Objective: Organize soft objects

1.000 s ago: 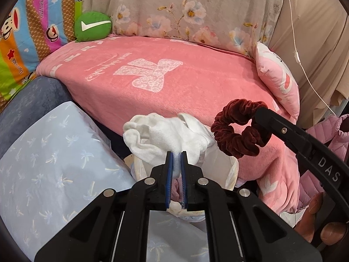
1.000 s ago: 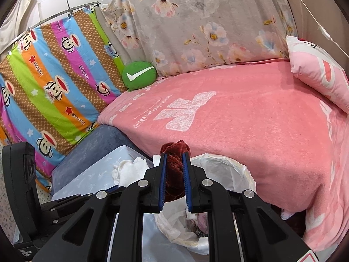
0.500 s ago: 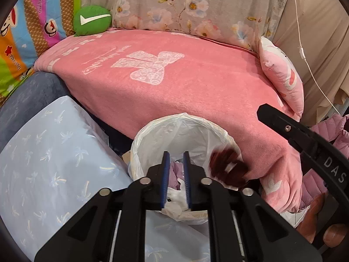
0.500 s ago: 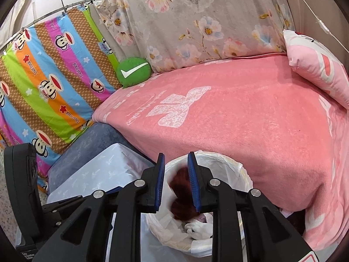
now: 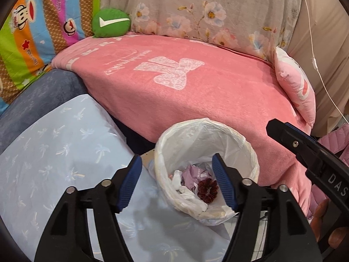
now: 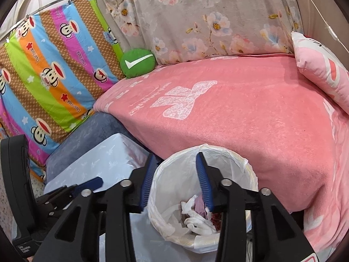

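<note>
Both items released since a second ago: the white cloth and the dark red scrunchie have left the tongs and dropped into the bin.

Left gripper [image 5: 177,182] jaws opening, nothing between them. Right gripper [image 6: 175,180] jaws opening, likewise empty. Scrunchie [image 5: 207,190] lies inside the bag-lined bin [image 5: 250,150] beside the white cloth [image 5: 181,184], against the pink blanket [image 5: 196,100].

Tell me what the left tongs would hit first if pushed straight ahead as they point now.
Probably the bin: the opening, empty left tongs frame its mouth, so they would likely meet the scrunchie and white cloth inside. Depth is unclear.
</note>
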Available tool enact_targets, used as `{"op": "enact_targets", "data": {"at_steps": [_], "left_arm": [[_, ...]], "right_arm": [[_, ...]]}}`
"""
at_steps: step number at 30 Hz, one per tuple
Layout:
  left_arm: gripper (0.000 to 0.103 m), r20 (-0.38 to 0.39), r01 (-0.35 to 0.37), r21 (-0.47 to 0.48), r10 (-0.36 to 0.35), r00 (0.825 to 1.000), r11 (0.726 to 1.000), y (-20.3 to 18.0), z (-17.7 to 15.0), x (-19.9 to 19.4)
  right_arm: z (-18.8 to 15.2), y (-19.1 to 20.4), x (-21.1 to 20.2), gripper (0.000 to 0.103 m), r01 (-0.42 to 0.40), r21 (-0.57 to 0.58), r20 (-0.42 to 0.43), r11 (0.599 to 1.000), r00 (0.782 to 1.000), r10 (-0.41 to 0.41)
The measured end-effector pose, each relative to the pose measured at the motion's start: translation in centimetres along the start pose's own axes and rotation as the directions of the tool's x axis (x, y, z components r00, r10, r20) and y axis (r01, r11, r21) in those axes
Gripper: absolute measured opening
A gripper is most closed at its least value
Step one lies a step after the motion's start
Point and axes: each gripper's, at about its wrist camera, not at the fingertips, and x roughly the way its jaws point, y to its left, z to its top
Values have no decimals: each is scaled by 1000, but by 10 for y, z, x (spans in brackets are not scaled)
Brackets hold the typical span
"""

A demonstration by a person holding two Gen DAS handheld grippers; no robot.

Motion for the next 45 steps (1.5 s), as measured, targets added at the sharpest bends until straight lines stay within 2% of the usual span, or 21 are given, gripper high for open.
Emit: {"op": "enact_targets", "data": {"at_steps": [4,8,15,19,32,41,43,45], "left_arm": [[70,-1,-37,-15,37,999,999,10,-7,-5],[74,2,-70,-25,70,998,997,18,-15,-11],[79,8,-121,-25,121,993,992,27,-28,-20],[85,17,-142,-34,143,990,989,31,-33,-25],[90,10,-155,-49,156,988,987,36,-48,-30],[91,-3,-172,-54,172,985,984,38,-57,-29],[92,-6,-175,-58,175,985,983,38,-59,-29],[92,-6,-179,-60,179,984,982,39,-60,-30]], "right_arm": [[-5,8,-3,50,32,-51,-15,998,999,-33],[-15,17,-6,60,54,-85,-21,995,998,-56],[-29,29,-10,65,83,-144,-36,986,995,-89],[-36,32,-12,71,95,-146,-39,985,994,-102],[-50,37,-14,86,133,-165,-61,977,988,-145],[-60,36,-11,87,146,-184,-79,972,983,-163],[-62,35,-11,96,140,-187,-79,972,984,-157],[-65,35,-12,99,144,-193,-72,971,984,-160]]}}
